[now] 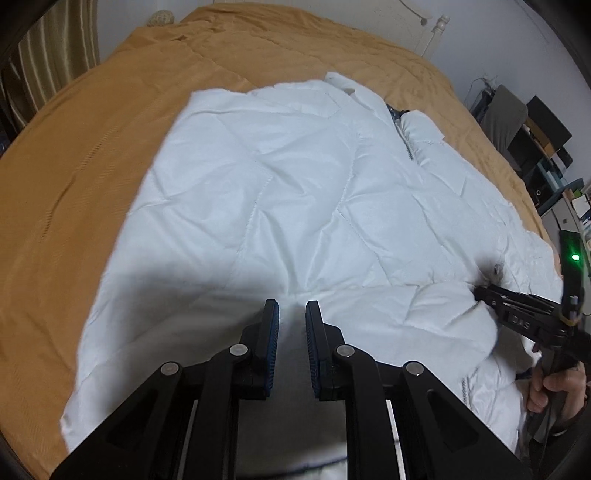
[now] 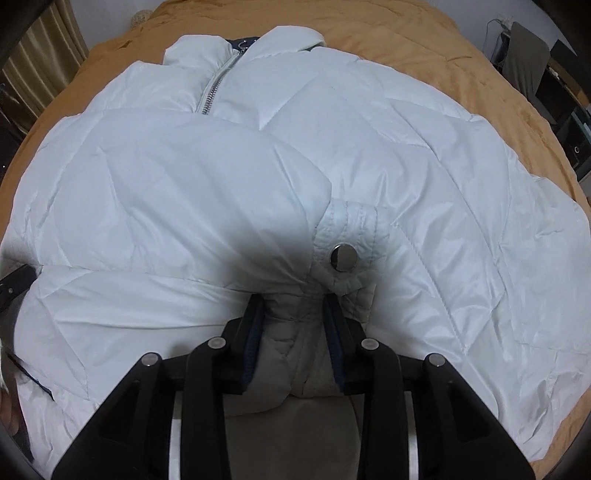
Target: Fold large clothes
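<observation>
A large white quilted puffer jacket (image 1: 295, 177) lies spread on a mustard bed cover (image 1: 92, 147), collar and zipper (image 2: 214, 88) at the far end. My left gripper (image 1: 291, 310) hovers just above the jacket's near part, jaws slightly apart with nothing between them. My right gripper (image 2: 295, 306) is shut on the sleeve cuff (image 2: 354, 236), just below its silver snap button (image 2: 342, 257); the sleeve lies folded across the jacket's body. In the left wrist view the right gripper (image 1: 480, 291) shows at the right, holding that sleeve.
The bed cover (image 2: 406, 40) surrounds the jacket on all sides. A white bedpost (image 1: 436, 33) stands at the far end. Curtains (image 1: 48, 55) hang at the left. A desk with dark electronics (image 1: 535, 147) stands to the right of the bed.
</observation>
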### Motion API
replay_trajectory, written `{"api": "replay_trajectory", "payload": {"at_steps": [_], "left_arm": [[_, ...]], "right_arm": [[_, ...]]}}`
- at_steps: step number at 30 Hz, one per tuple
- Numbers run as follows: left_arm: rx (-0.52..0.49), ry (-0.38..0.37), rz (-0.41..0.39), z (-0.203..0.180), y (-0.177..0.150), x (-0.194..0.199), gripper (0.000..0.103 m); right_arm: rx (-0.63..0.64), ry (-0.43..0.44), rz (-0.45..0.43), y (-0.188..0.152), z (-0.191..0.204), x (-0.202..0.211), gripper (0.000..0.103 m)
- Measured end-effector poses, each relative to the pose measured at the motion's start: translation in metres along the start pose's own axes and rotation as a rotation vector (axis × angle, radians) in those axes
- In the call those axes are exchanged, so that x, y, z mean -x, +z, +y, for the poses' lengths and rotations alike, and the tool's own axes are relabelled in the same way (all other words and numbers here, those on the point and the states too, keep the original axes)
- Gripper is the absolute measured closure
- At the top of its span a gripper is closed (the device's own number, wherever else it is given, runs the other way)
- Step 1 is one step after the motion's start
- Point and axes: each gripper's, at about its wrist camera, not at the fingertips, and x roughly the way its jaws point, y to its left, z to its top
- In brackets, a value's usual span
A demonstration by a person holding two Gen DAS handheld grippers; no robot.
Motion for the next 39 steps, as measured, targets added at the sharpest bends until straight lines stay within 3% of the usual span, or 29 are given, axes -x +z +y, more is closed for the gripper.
{"api": "replay_trajectory", "payload": {"at_steps": [3, 6, 9, 12, 14, 16, 17, 19, 20, 22, 25, 28, 30, 33, 36, 39], "left_arm": [[-0.01, 0.043, 0.03, 0.01, -0.019, 0.002, 0.088], [0.01, 0.039, 0.043, 0.026, -0.029, -0.006, 0.088], [0.017, 0.094, 0.012, 0.022, -0.024, 0.017, 0.088], [-0.024, 0.036, -0.075, 0.004, -0.012, 0.043, 0.088], [-0.028, 0.008, -0.079, -0.005, -0.001, 0.038, 0.088], [-0.011, 0.015, -0.019, -0.007, 0.006, 0.009, 0.088], [-0.003, 0.03, 0.05, -0.005, 0.006, -0.015, 0.088], [0.005, 0.041, 0.066, 0.0, -0.001, -0.04, 0.088], [-0.003, 0.042, 0.049, 0.0, -0.002, -0.041, 0.088], [-0.007, 0.046, 0.049, 0.0, -0.001, -0.038, 0.088], [0.004, 0.04, 0.046, 0.002, -0.001, -0.038, 0.088], [-0.007, 0.057, 0.035, -0.001, -0.003, -0.038, 0.088], [-0.026, 0.08, 0.032, -0.005, -0.006, -0.036, 0.088], [-0.044, 0.1, 0.028, -0.01, -0.005, -0.039, 0.088], [-0.053, 0.106, 0.025, -0.011, -0.005, -0.039, 0.088], [-0.05, 0.102, 0.025, -0.01, -0.004, -0.039, 0.088]], "right_arm": [[0.023, -0.01, -0.005, 0.0, 0.005, -0.001, 0.068], [0.012, 0.003, -0.001, -0.001, 0.004, -0.002, 0.066], [0.011, 0.001, -0.002, -0.003, 0.003, -0.001, 0.066], [0.014, 0.003, -0.014, -0.004, 0.002, -0.001, 0.066], [0.011, 0.014, -0.043, -0.008, 0.001, 0.002, 0.065], [0.002, 0.059, -0.084, -0.013, -0.004, 0.014, 0.063], [-0.013, 0.089, -0.099, -0.014, -0.011, 0.022, 0.062], [-0.096, 0.172, -0.143, -0.019, -0.04, 0.048, 0.053], [-0.142, 0.197, -0.169, -0.023, -0.057, 0.06, 0.038], [-0.27, 0.216, -0.263, -0.037, -0.11, 0.093, 0.018], [-0.448, 0.144, -0.361, -0.07, -0.195, 0.134, 0.015], [-0.584, -0.098, -0.377, -0.111, -0.274, 0.154, 0.015], [-0.693, -0.192, -0.346, -0.144, -0.325, 0.154, 0.015], [-0.81, -0.238, -0.299, -0.186, -0.386, 0.139, 0.015], [-0.851, -0.238, -0.276, -0.204, -0.416, 0.113, 0.015], [-0.912, -0.158, -0.292, -0.208, -0.431, 0.093, 0.015]]}}
